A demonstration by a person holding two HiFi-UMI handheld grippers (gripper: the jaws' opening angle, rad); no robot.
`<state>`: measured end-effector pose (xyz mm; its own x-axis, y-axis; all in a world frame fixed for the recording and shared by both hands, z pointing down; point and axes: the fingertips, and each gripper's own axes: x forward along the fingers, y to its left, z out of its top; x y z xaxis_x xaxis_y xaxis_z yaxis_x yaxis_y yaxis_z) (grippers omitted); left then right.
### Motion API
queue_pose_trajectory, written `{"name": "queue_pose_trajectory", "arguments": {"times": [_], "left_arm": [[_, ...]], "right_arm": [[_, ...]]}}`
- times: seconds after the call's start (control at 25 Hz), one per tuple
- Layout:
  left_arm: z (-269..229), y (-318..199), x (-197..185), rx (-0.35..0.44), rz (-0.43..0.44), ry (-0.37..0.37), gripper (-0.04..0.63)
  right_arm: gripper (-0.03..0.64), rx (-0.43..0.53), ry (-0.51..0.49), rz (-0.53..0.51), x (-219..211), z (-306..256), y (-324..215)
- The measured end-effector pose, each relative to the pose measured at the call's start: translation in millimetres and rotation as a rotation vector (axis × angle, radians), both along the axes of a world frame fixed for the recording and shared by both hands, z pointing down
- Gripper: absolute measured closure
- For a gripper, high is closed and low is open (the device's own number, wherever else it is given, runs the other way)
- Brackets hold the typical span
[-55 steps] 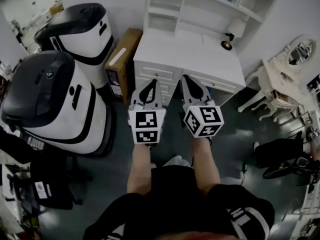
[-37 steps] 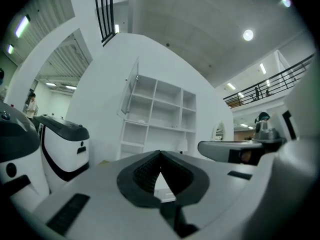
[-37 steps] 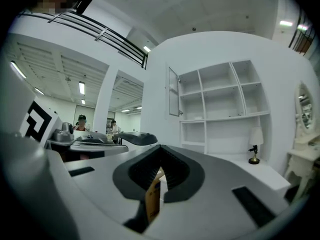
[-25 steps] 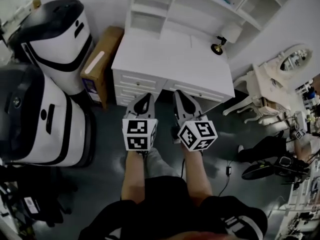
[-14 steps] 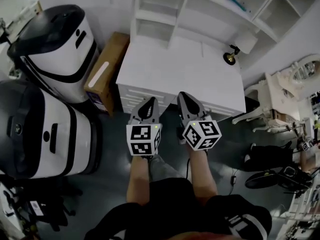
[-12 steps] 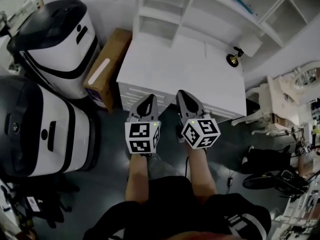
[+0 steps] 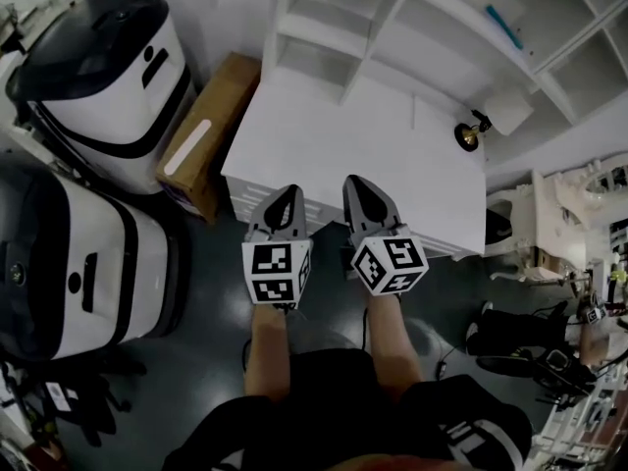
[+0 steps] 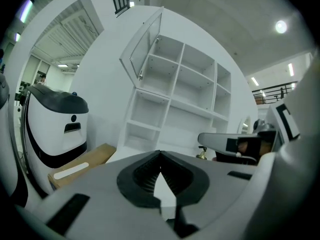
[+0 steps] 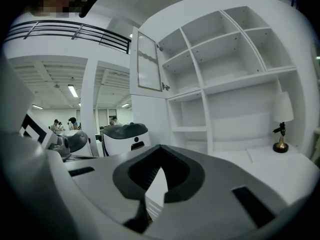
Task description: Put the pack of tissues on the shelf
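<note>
shelf (image 7: 334,23) rises behind white desk (image 7: 334,135) with lamp (image 7: 505,113); left tool (image 7: 286,196) and right tool (image 7: 355,186) pressed together.

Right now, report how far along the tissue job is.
Done: nothing; no pack of tissues shows in any view, none on the shelf. In hand: nothing; the left gripper and right gripper are both shut and empty, held over the white desk's front edge. Left: find the pack, grasp it, set it on the shelf.
</note>
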<state>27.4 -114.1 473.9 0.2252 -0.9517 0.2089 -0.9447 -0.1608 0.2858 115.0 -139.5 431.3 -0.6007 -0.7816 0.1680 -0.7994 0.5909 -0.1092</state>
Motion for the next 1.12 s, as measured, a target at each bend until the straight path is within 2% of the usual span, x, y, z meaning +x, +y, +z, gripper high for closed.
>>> {"name": "queue_pose_trajectory", "arguments": {"times": [0.2, 0.44, 0.68, 0.84, 0.96, 1.04, 1.12], "left_arm": [[-3, -19, 17, -0.022, 0.014, -0.06, 0.584], [-29, -30, 16, -0.011, -0.025, -0.136, 0.584], [-70, -39, 20, 0.076, -0.02, -0.185, 0.584], [-95, -42, 31, 0.137, -0.036, -0.264, 0.584], [-115, -42, 35, 0.189, -0.037, -0.265, 0.584], [-114, -42, 24, 0.185, -0.058, -0.27, 0.584], [-103, -45, 6, 0.148, -0.088, -0.272, 0.584]], "right_arm": [[0.598, -0.025, -0.05, 0.033, 29, 2, -22], [0.598, -0.019, -0.137, 0.043, 51, -15, -42], [0.598, 0.047, -0.187, 0.018, 49, -44, -44], [0.598, 0.075, -0.222, -0.009, 47, -66, -45], [0.598, 0.108, -0.233, -0.061, 34, -80, -47], [0.597, 0.099, -0.236, -0.089, 21, -77, -49], [0.598, 0.068, -0.234, -0.112, 6, -64, -53]]}}
